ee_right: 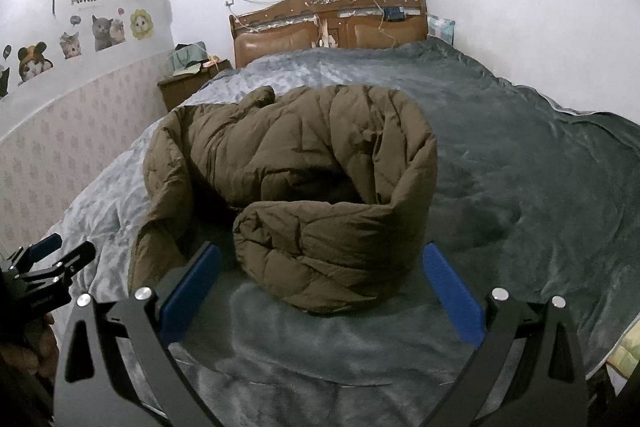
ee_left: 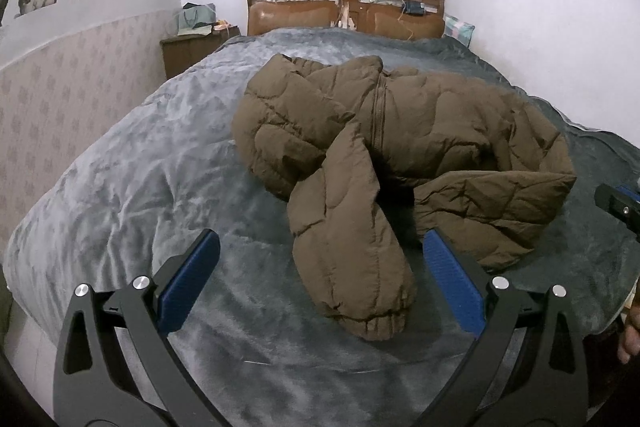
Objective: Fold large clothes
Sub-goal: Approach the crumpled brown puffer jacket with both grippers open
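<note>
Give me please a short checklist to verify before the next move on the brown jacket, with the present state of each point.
1. Left gripper open: ok, its jaws stand wide apart with nothing between the pads.
2. Right gripper open: ok, wide apart and empty.
3. Jacket lying flat, ready for folding: not ok, it is crumpled and curled on the blanket.
4. Sleeve free to grasp: ok, it lies on top, pointing toward the left gripper.
5. Zipper closed: cannot tell, only a short part shows.
6. Free blanket around the jacket for spreading: ok, bare blanket shows on both sides.
</note>
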Demonstrator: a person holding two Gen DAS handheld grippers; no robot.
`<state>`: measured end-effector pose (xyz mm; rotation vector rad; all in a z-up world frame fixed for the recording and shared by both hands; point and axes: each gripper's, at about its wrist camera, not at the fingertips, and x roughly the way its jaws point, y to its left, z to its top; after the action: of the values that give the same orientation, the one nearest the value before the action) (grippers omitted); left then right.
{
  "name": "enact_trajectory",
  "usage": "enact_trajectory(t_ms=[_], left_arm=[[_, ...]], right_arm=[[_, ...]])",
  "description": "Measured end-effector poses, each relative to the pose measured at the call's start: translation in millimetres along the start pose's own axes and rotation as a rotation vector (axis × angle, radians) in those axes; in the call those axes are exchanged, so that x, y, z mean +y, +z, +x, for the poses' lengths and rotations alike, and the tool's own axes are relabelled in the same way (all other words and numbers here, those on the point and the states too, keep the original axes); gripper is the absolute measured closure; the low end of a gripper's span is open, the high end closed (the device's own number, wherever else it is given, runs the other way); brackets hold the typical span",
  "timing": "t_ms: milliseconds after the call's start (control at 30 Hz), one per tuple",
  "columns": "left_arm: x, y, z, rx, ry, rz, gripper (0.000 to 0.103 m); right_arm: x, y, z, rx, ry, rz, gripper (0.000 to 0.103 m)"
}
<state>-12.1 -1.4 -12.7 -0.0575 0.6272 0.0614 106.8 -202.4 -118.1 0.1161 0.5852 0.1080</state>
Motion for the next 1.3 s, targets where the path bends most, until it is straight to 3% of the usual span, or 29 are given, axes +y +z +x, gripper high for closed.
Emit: enact_trajectory(t_ms=[533, 1300], left_arm=[[5, -1, 13, 0.028, 0.024, -0.006, 0.003], [-8, -4, 26, 0.072, -0.010, 0.048, 0.003]], right_arm=[[-1, -1, 14, 0.028, -0.007, -0.003, 0.002], [-5, -4, 30, 0.072, -0.016, -0.005, 0.002]])
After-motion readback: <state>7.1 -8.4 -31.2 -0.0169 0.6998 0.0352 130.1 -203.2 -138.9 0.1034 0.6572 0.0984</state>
